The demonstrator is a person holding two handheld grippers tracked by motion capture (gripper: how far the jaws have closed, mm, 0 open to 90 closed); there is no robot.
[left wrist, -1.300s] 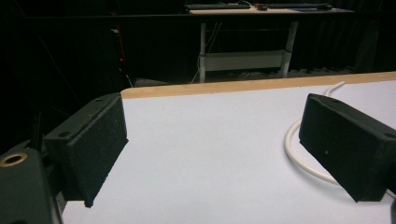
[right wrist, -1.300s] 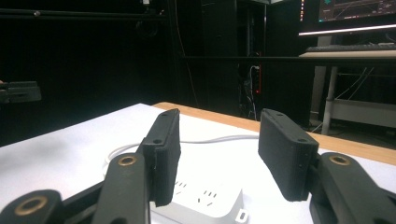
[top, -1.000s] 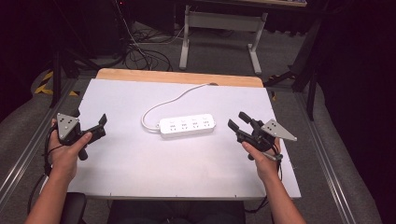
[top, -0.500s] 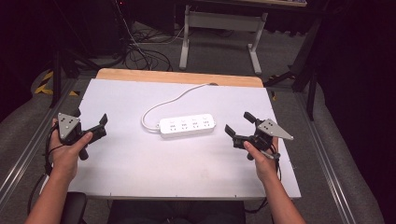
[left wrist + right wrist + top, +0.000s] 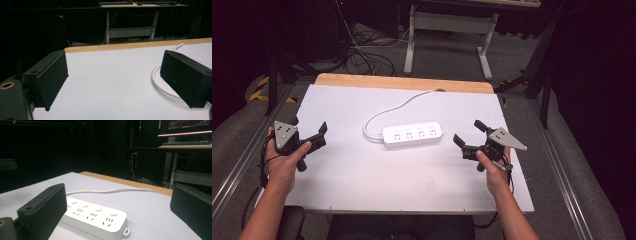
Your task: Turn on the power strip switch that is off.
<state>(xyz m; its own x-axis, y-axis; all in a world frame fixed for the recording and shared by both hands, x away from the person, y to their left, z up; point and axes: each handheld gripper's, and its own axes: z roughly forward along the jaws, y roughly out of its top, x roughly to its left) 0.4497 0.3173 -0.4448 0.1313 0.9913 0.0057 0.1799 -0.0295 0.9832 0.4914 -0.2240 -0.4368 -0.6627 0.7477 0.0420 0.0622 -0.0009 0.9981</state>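
Observation:
A white power strip (image 5: pixel 413 135) lies flat in the middle of the white table (image 5: pixel 362 175), and its white cable (image 5: pixel 397 107) curls off toward the far edge. My left gripper (image 5: pixel 309 125) is held at the left side of the table, open and empty, well clear of the strip. In the left gripper view the gripper (image 5: pixel 113 80) has the cable (image 5: pixel 160 82) by its right jaw. My right gripper (image 5: pixel 467 131) is just right of the strip, open. Its jaws have just been opening, with nothing between them. In the right gripper view it (image 5: pixel 118 195) looks at the strip (image 5: pixel 97 216) close ahead.
A wooden strip (image 5: pixel 404 82) runs along the table's far edge. Beyond it stand a metal desk frame (image 5: pixel 447 22) and a tangle of floor cables (image 5: pixel 362 55). Metal rails (image 5: pixel 562 185) run along both sides of the table.
The right gripper's jaws have spread wider apart. Both hands have stayed where they were, and the power strip has not moved.

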